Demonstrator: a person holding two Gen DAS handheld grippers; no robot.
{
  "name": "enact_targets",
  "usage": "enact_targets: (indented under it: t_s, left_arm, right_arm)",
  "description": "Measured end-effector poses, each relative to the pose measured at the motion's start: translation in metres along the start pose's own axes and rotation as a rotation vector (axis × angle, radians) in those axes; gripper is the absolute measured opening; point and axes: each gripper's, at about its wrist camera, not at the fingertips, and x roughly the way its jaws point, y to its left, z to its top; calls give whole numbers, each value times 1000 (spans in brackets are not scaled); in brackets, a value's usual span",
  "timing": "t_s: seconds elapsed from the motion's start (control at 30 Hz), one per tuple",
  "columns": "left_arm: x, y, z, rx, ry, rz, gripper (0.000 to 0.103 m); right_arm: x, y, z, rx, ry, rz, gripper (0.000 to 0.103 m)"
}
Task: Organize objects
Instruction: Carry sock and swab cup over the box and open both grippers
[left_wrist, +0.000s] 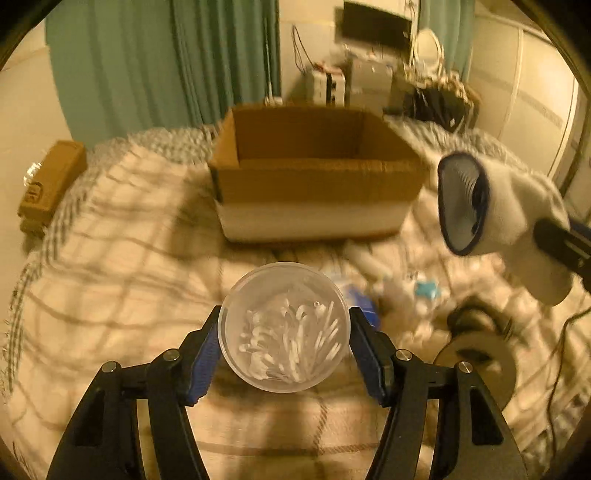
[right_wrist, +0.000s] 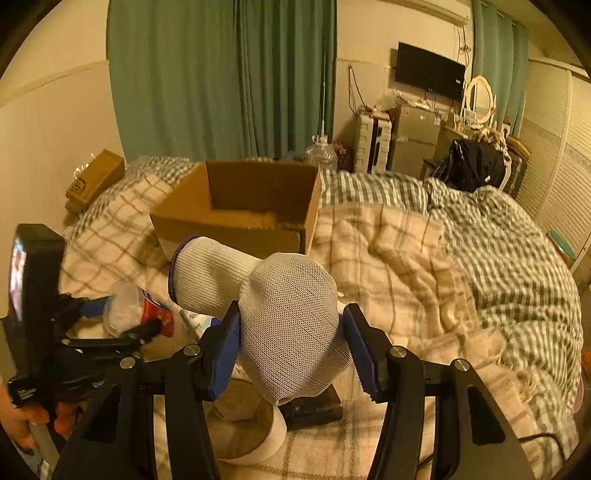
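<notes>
Cotton swab tub (left_wrist: 284, 326) clamped between left claw (left_wrist: 284, 347) pads, held above plaid blanket (left_wrist: 110, 280), lid off, swabs lying loose inside. Cardboard box (left_wrist: 314, 177) open at 12 o'clock beyond tub. White sock (right_wrist: 291, 325) gripped in right claw (right_wrist: 291, 339), cuff pointing toward 10 o'clock; same sock at 3 o'clock in left view. Small clutter (left_wrist: 406, 291) on bed between tub and sock, blurred.

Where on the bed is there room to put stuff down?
Bare blanket lies left of the cardboard box, toward the small brown box, and right of it on the rumpled blanket. It's crowded between the clear tub and the tape roll.
</notes>
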Motion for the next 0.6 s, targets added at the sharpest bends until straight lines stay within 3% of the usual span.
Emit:
enact_targets:
  t_s: [0.2, 0.37, 0.6]
  left_arm:
    - [-20, 11, 44, -14, -91, -8, 66]
    - [-35, 14, 97, -5, -183, -17, 66]
    - [1, 18, 170, 2, -252, 26, 66]
  right_arm:
    - [-11, 10, 37, -38, -55, 24, 54]
    - [-13, 14, 92, -57, -130, 27, 53]
    - [40, 20, 161, -57, -139, 44, 53]
